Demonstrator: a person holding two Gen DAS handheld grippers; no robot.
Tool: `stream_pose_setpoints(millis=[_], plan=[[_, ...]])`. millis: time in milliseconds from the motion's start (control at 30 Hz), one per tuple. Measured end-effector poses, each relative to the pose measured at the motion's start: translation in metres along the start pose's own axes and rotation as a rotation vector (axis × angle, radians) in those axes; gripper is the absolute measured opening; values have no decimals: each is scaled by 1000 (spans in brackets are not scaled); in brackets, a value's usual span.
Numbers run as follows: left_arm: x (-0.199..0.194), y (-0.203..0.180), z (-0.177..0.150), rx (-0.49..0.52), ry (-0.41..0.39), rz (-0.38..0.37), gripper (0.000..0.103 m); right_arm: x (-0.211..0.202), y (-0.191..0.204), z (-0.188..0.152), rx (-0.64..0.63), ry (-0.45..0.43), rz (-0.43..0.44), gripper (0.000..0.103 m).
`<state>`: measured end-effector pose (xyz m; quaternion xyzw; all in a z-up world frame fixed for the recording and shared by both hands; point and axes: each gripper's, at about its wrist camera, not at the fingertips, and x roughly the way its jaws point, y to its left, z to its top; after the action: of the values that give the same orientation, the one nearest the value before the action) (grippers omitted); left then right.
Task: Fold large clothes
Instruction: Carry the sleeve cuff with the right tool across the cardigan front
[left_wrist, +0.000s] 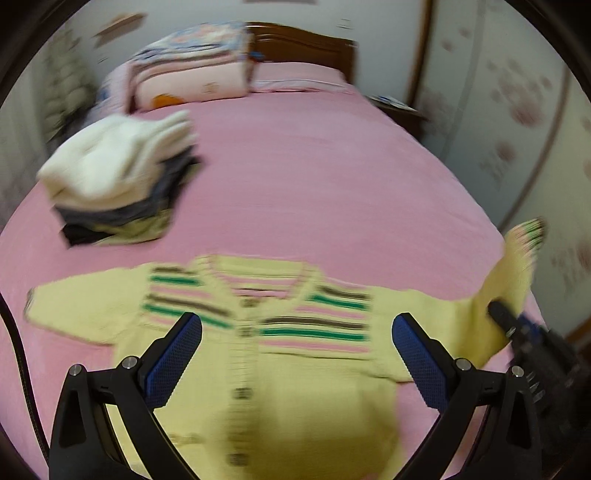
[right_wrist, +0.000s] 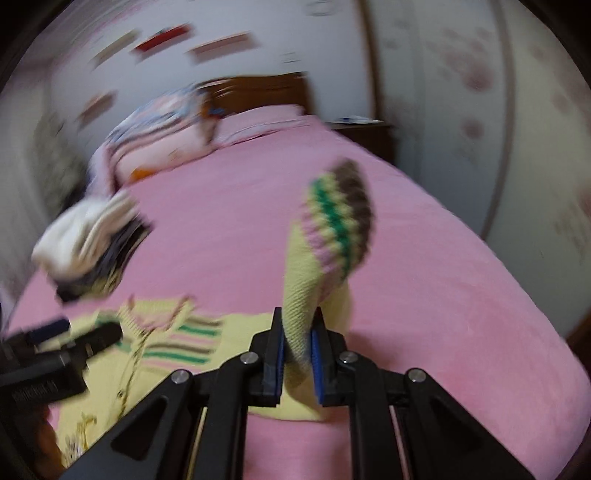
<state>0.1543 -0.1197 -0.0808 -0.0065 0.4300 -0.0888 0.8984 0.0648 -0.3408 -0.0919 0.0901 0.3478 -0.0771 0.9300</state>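
Now 1 yellow cardigan (left_wrist: 306, 354) lies on the pink bed (left_wrist: 314, 184), lower centre; 1 clothes pile (left_wrist: 118, 173) upper left. Right gripper (right_wrist: 297, 341) pinches 1 sleeve (right_wrist: 325, 236), raised. Left gripper (left_wrist: 297, 328) hangs wide above it.

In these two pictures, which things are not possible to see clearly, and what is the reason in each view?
- Left wrist view: the lower hem of the yellow cardigan is cut off by the bottom edge and the left gripper.
- Both views: the stack of folded clothes is motion-blurred; single garments cannot be told apart.
- Right wrist view: where the right gripper clamps the sleeve, its pads hide the fabric.
- Right wrist view: the wall pictures are smeared beyond reading.
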Motion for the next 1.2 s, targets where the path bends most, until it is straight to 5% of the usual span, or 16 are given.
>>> stream_pose_setpoints(millis=[167, 333, 500, 633, 833, 1200], plan=[[7, 53, -6, -51, 30, 49, 102, 43, 54, -21, -99, 167, 73, 18], [25, 68, -20, -83, 112, -30, 102, 49, 67, -36, -123, 251, 114, 21], [37, 61, -31, -101, 163, -136, 102, 31, 48, -40, -134, 227, 155, 63], [41, 60, -34, -106, 193, -174, 102, 33, 76, -31, -120, 231, 197, 64], [52, 57, -44, -133, 273, -293, 102, 24, 83, -31, -130, 209, 139, 64], [81, 23, -79, -159, 409, -515, 74, 4, 40, -68, -46, 256, 108, 64]])
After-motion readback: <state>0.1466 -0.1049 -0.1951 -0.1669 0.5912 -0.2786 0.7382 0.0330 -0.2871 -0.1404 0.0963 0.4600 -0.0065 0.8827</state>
